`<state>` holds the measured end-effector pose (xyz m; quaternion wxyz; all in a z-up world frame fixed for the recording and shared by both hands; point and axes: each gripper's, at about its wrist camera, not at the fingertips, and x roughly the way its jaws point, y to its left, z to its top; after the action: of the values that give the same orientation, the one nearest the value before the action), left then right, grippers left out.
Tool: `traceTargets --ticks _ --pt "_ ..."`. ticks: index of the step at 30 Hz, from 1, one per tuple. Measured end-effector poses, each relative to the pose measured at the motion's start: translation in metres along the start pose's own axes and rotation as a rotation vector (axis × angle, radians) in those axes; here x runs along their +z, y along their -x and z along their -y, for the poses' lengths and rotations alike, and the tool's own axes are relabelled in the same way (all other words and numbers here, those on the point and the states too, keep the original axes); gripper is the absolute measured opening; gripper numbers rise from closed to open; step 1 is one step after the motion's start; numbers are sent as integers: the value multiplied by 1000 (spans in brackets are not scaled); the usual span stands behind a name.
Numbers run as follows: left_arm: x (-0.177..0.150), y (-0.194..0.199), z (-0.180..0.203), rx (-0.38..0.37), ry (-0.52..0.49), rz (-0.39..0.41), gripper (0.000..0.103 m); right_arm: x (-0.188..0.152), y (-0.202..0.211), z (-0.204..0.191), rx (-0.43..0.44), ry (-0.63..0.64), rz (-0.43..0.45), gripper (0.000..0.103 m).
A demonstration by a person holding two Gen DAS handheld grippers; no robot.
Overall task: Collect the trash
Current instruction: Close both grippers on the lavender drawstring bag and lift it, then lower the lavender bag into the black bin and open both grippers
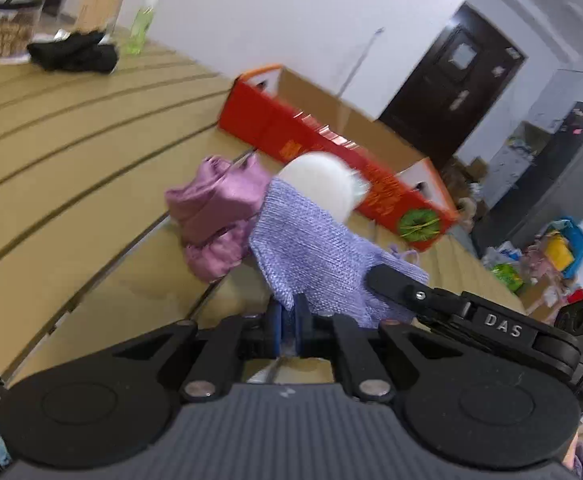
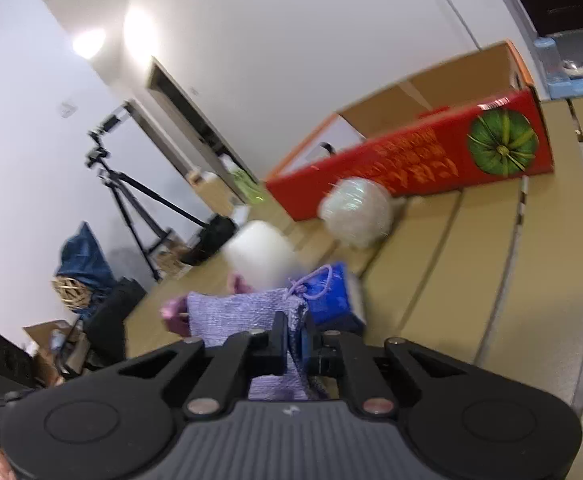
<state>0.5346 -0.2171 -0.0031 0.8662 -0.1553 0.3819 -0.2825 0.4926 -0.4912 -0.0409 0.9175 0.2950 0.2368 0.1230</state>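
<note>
A: Left gripper (image 1: pixel 287 320) first. Its jaws are pressed together on the near edge of the purple knit bag (image 1: pixel 311 248), cloth pinched right between the pads.

B: And the right gripper (image 2: pixel 293 344) does the same at the bag's (image 2: pixel 243 312) drawstring end, jaws clamped on the gathered fabric. In the left view the right one comes in from four o'clock, its finger lying on the cloth.

A: So the bag hangs between the two, above the slatted tan table (image 1: pixel 71 152).

B: Where's the trash?

A: From the left camera a white ball (image 1: pixel 319 184) sits just past the bag at twelve o'clock, against the red box (image 1: pixel 331 148). A crumpled pink cloth (image 1: pixel 215 216) lies touching the bag at ten o'clock.

B: My side shows a white plastic-wrapped wad (image 2: pixel 355 216) at one o'clock by the red box (image 2: pixel 411 160), with its green pumpkin picture. A blurred white lump (image 2: pixel 259 248) sits at eleven o'clock; it's too smeared to say what it is. A blue pack (image 2: pixel 331 296) lies just behind the bag.

A: Far corner, at ten o'clock: black cloth (image 1: pixel 75 54) and a green bottle (image 1: pixel 141 20).
</note>
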Motion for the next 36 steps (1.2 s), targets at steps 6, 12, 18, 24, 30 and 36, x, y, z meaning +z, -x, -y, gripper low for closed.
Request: traceTargets --ticks 6,12,18,24,30,36 --pt "-2 59 28 -92 2 47 6 8 58 -41 -37 62 58 5" --pt "-21 100 41 -121 -7 41 6 4 107 -84 -94 94 25 5" --pt "-33 157 23 -96 -12 77 6 -14 120 -134 -72 119 -8 5" --pt "-66 223 -71 61 98 97 6 -66 68 -211 26 203 -141 5" --pt "-113 246 -198 258 294 22 6 -163 -35 -281 75 296 -379 5" --pt "-137 208 -274 341 365 -163 6 -247 -117 -290 -17 352 -558 5"
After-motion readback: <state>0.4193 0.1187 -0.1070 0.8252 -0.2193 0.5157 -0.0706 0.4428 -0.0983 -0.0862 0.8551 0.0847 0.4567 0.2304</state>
